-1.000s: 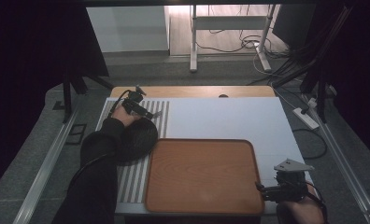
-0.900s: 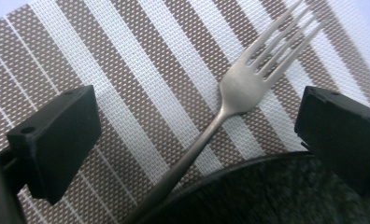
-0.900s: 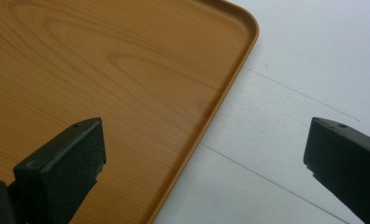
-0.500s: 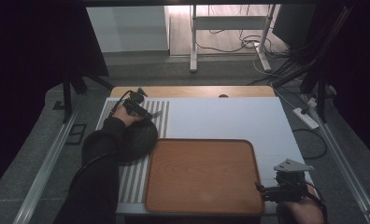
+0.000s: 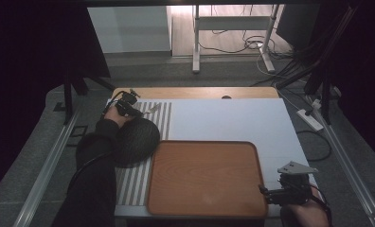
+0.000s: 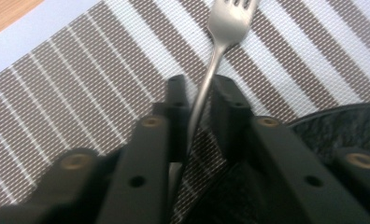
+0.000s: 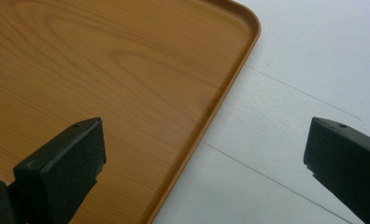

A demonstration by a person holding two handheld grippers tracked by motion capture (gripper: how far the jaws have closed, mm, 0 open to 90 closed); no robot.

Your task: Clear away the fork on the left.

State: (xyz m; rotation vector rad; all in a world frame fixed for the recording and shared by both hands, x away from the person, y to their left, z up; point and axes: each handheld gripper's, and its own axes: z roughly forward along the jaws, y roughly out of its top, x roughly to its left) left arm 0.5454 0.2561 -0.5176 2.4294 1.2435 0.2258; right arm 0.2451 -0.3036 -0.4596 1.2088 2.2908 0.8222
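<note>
The high view looks forward and down from above the person's side, taking in the whole counter (image 5: 223,118). The left gripper (image 6: 199,88) view sits close above the striped mat (image 6: 80,93), facing along its jaws. The right gripper (image 7: 204,140) view looks closely down at the wooden tray (image 7: 103,70) corner. Both the mat (image 5: 164,113) and the tray (image 5: 204,177) also appear in the high view.
</note>
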